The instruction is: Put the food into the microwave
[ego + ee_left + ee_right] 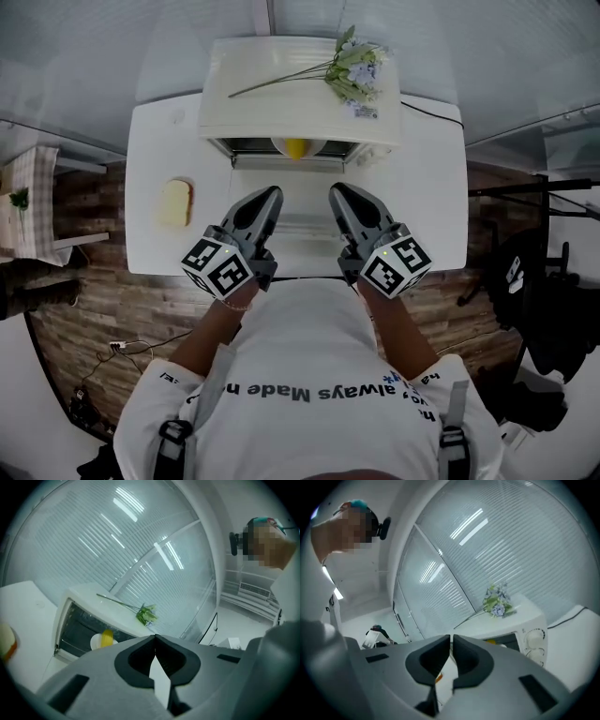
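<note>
Bread slice (174,202) lay on the table (155,141), left of the microwave (300,89). Left gripper (272,194) hovered over the lowered door (291,225), jaw tips pressed together, nothing between them, touching nothing. Yellow food (295,147) sat on a plate (280,145) inside the open microwave, flowers (352,70) on top. Right gripper (337,190) was beside the left, jaws closed to a hairline slit, empty, clear of the door.

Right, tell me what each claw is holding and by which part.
Nothing is held. The left claw and the right claw are both shut, with nothing between their jaws.
</note>
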`<state>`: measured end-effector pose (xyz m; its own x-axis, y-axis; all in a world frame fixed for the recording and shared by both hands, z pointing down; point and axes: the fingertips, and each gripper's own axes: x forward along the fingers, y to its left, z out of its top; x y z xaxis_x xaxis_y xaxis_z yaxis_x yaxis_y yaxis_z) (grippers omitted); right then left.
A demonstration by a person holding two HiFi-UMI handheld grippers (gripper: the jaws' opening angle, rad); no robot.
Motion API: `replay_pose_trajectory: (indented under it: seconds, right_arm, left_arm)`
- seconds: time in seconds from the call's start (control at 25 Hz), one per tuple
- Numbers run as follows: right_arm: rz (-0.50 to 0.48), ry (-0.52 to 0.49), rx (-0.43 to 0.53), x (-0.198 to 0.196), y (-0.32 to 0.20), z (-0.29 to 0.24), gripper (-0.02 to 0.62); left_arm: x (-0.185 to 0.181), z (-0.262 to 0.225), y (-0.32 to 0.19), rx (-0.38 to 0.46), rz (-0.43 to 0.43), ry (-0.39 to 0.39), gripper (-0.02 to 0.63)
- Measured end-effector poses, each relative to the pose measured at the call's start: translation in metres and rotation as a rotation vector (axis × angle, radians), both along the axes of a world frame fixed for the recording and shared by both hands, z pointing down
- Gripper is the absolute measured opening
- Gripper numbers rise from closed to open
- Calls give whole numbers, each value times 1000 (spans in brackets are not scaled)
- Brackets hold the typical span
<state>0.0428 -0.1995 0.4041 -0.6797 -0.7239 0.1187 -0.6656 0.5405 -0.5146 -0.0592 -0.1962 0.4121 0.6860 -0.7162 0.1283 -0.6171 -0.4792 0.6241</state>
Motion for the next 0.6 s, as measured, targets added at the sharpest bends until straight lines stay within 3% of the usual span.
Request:
replay_pose_trajectory:
  seconds: [0.28, 0.6]
  right_arm:
    - [-16, 118, 120, 1, 17, -46, 26]
    - [-19, 242, 220, 5, 34, -88, 26]
  left_arm:
    - [4, -54, 11, 145, -4, -78, 11]
    - [5, -89, 25, 198, -24, -146, 12]
